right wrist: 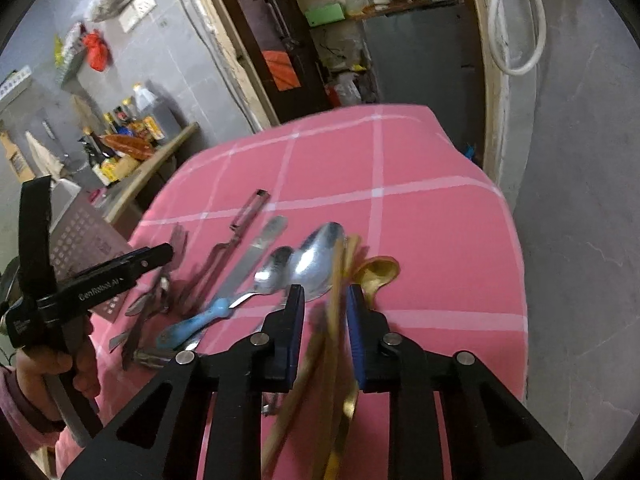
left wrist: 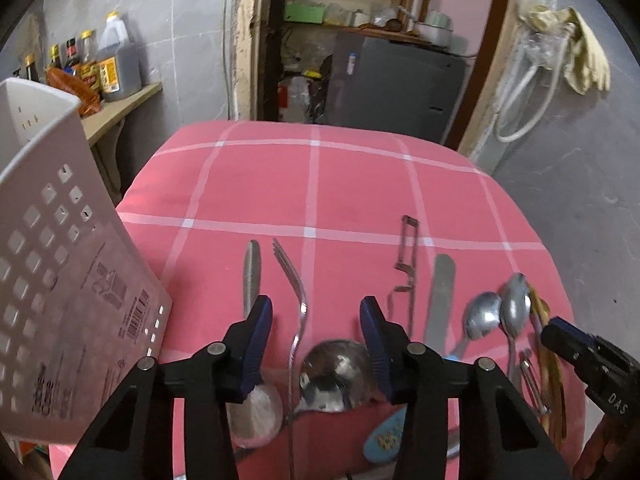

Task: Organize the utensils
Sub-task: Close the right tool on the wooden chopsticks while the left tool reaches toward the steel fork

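Left tongs [left wrist: 316,312] stand half-wide over the fork [left wrist: 294,300]; right tongs [right wrist: 325,300] narrow around the gold utensils [right wrist: 340,340]. Squeeze the handles squarely before lifting.

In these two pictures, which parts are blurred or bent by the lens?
Right wrist view: the golden utensils between the tool's fingers are smeared by motion, and the fork is soft. Left wrist view: mostly sharp; the door frame curves near the edge.

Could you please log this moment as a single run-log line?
left tongs: open over fork and ladle | right tongs: around gold utensils, grip unclear | holder: left of tongs
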`<state>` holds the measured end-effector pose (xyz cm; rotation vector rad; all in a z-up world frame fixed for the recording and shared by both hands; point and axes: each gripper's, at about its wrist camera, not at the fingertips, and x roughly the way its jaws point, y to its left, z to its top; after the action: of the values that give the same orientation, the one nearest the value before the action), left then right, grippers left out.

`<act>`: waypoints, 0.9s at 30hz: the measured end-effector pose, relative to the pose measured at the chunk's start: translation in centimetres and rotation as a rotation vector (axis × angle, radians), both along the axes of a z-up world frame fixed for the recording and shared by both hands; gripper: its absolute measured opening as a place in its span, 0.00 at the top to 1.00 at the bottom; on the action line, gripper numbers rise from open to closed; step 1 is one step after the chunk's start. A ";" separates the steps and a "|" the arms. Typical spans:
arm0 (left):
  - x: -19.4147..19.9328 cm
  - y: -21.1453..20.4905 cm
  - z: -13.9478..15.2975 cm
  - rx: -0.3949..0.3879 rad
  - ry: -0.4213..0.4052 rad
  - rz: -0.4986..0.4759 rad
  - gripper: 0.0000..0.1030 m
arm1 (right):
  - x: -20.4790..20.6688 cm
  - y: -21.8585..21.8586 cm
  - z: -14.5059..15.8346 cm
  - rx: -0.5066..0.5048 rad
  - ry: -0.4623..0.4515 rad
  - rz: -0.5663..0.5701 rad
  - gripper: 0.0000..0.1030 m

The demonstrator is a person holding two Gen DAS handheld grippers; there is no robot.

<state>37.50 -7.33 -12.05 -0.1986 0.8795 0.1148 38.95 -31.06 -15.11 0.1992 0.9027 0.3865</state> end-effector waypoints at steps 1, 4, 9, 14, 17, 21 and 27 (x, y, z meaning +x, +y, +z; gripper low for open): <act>0.3 0.1 -0.1 -0.003 0.011 0.007 0.62 | 0.3 0.0 -0.1 0.006 0.013 -0.003 0.83; 1.1 0.8 -0.5 -0.032 0.033 0.027 0.66 | 0.9 0.0 -0.3 0.008 0.040 -0.004 0.83; 2.4 1.5 -1.1 -0.067 0.065 0.039 0.69 | 2.3 0.4 -0.8 0.027 0.104 -0.016 0.83; 3.4 2.6 -1.7 -0.119 0.093 0.040 0.70 | 3.4 0.8 -1.4 0.046 0.162 -0.035 0.83; 3.8 2.8 -2.0 -0.127 0.114 0.041 0.73 | 3.5 0.9 -1.6 0.063 0.194 -0.043 0.83; 4.4 2.9 -2.0 -0.110 0.142 0.034 0.80 | 3.6 1.2 -1.8 0.061 0.207 -0.038 0.83; 4.9 3.1 -1.9 -0.125 0.184 0.011 0.93 | 3.8 1.5 -1.8 0.029 0.228 -0.051 0.88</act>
<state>42.45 -4.21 -13.93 -0.3133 1.0700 0.0895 42.78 -29.59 -16.95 0.2973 1.1141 0.3336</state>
